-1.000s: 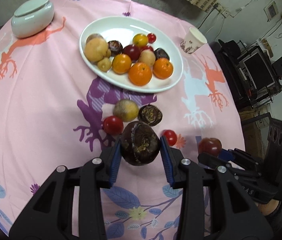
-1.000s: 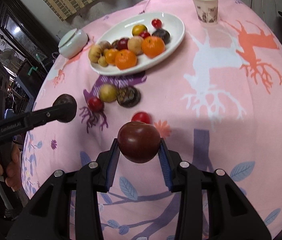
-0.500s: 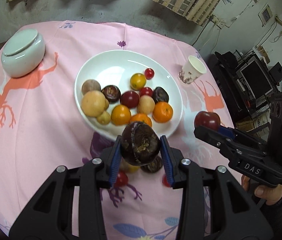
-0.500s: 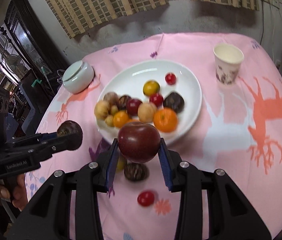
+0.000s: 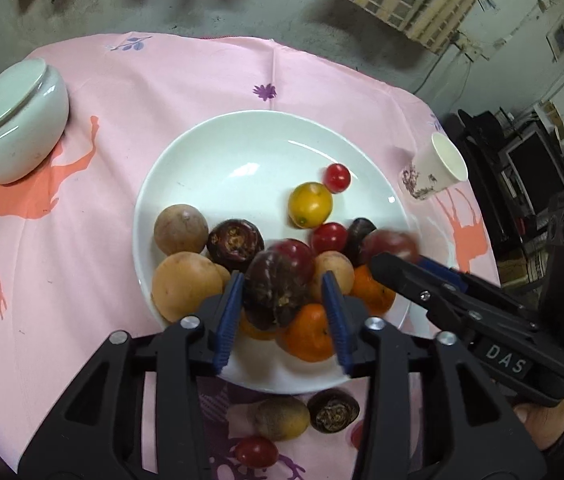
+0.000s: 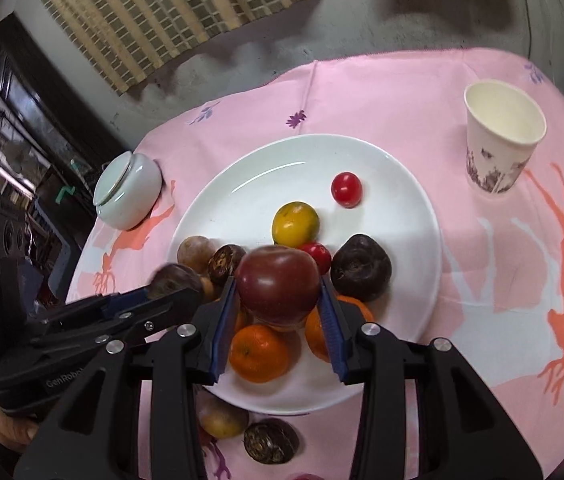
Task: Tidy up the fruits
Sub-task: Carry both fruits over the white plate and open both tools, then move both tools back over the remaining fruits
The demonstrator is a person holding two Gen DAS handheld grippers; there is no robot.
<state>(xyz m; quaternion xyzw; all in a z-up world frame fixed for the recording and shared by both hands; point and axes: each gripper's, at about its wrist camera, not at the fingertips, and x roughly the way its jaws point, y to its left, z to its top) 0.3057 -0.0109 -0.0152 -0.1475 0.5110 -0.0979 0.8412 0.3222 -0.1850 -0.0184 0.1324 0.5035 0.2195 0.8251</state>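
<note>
Left gripper (image 5: pixel 282 312), jaws just opening, apparently frees a dark fruit (image 5: pixel 278 288) over the plate (image 5: pixel 242 148); right gripper (image 6: pixel 278 320) clamps a red fruit (image 6: pixel 278 286). Release low, onto bare plate.

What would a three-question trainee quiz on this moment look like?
1. True or false: the paper cup stands on the white plate.
2. What sits between the pads of the right gripper? A an orange; B a dark red fruit; C a cherry tomato.
3. Fill in: in the left wrist view, the lidded jar stands on the cloth to the plate's ___.

Key: 1 false, the cup stands on the cloth beside the plate. 2 B; the jaws have just begun to open, with the fruit between them above the plate. 3 left.
</note>
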